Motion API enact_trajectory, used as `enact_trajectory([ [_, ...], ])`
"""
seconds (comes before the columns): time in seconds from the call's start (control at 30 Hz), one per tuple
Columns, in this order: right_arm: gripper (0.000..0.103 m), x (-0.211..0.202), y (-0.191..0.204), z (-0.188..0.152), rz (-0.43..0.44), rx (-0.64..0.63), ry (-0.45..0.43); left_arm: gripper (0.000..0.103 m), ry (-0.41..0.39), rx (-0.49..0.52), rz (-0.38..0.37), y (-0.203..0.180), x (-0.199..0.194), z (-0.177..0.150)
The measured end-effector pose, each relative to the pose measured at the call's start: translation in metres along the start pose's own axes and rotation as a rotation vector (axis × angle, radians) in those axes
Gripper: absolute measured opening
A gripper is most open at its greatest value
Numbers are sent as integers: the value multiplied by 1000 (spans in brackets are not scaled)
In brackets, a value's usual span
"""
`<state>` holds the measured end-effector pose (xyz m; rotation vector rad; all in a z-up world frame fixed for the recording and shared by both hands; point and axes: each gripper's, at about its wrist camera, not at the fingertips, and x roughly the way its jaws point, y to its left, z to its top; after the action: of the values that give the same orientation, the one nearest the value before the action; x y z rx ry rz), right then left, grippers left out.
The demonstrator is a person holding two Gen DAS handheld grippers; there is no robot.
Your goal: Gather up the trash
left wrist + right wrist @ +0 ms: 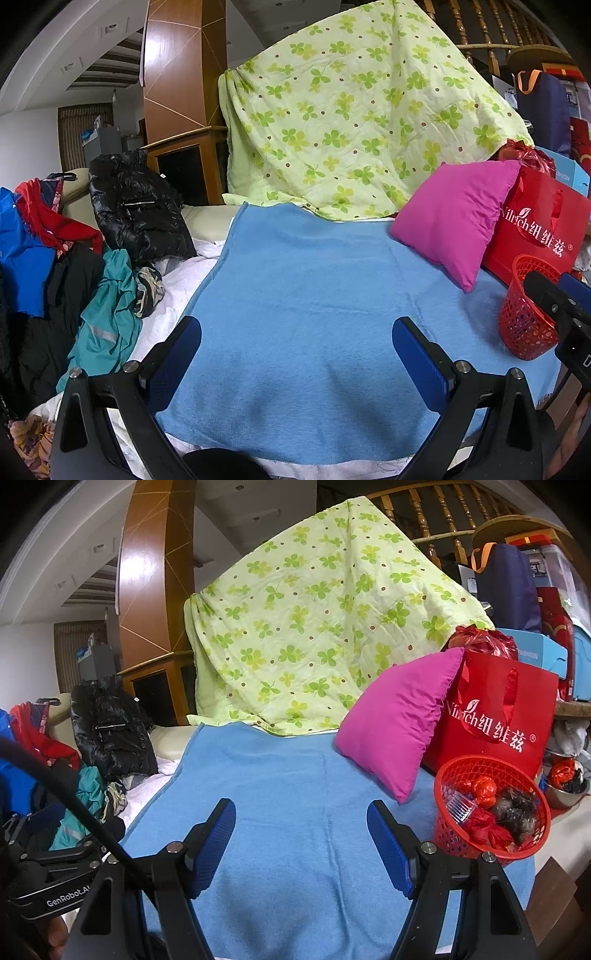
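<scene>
Blue terry blanket [295, 314] covers the bed and lies bare under both tools; no loose trash shows on it in either view. Far left: heap of clothes [55, 277], a black puffer jacket [136, 214] leaning behind it, white sheet [177, 291] showing at the blanket's left edge. Left gripper [297, 365] hovers over the blanket, jaws wide, nothing between them. Centre back: green clover-print quilt [351, 122] draped over something tall, wooden column [173, 85] to its left, stair balusters above. Right gripper [301, 845] likewise stands well apart at the jaws and empty, above the blanket. Right of centre: magenta pillow [399, 720] leaning on a red paper bag [509, 720]; just in front of the bag, at the blanket's right edge, red mesh basket [491, 812], upright. Basket holds the collected trash [495, 812]: crumpled red and dark wrappers plus a clear plastic piece. Judgement: collection looks nearly or wholly done on this patch. To do the step well, scan blanket folds and the clothes side for stragglers before finishing; any further drop should come from above the rim, since the light basket sits near the edge and could tip if nudged. A metal bowl [565, 790] with more crumpled bits sits beyond the basket, off the bed; whether it counts as trash cannot be told.
</scene>
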<state>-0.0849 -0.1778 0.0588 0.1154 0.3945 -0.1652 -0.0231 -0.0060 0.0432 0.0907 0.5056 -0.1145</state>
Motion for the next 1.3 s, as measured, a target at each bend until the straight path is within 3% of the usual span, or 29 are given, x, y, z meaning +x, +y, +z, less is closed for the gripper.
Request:
enact_trajectory([
  [1.0,77,51,0,12,-7,-21,33,103,52,-26,19,7,40,5],
  [1.3,77,91,-17,6,-37,-16,58,103,87,-36,10,6,69,0],
])
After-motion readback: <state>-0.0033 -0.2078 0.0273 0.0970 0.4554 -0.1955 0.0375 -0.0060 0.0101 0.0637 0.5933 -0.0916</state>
